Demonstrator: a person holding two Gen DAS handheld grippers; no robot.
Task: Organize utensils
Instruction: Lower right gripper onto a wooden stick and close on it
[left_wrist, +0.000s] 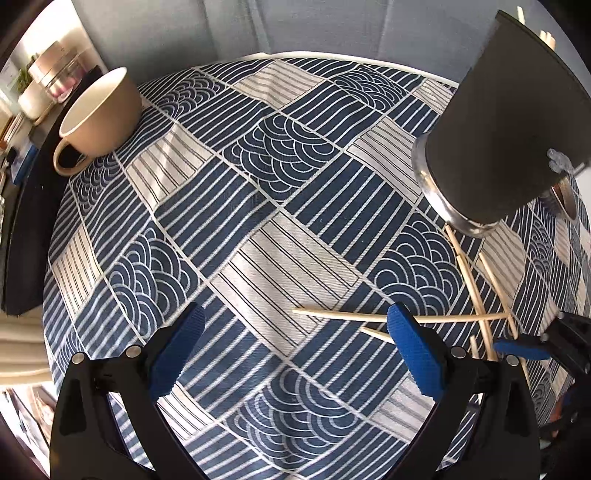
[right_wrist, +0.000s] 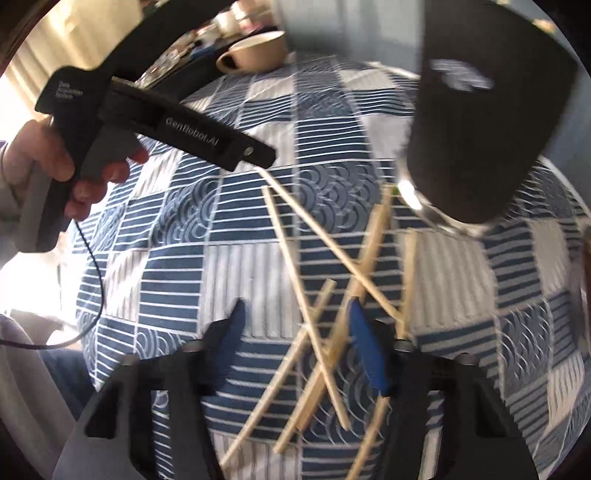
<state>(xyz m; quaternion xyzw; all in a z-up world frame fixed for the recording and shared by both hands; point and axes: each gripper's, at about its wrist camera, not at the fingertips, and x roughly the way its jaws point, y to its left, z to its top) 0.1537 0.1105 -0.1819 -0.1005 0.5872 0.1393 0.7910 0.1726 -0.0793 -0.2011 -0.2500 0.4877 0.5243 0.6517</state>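
Left claw (left_wrist: 295, 332) gapes wide and empty over the blue-and-white patterned cloth desk (left_wrist: 258, 206), right claw (right_wrist: 295, 332) also spread wide above scattered pale wooden chopsticks (right_wrist: 317, 295) lying crossed beside a dark cylindrical metal-rimmed holder (right_wrist: 476, 122), beige ceramic mug (left_wrist: 99, 114) far off.

Worktop (left_wrist: 258, 206) draped in a blue-and-white cloth (left_wrist: 303, 254) of striped blocks and wave-scale patches. At the far left corner, a beige mug (left_wrist: 99, 118) standing upright, handle toward the camera. At the far right, a dark cylindrical holder (left_wrist: 495, 140) with a shiny metal base rim, resting on the cloth. Near it and toward the front, a loose scatter of pale wooden chopsticks (right_wrist: 325, 325), several crossing one another.
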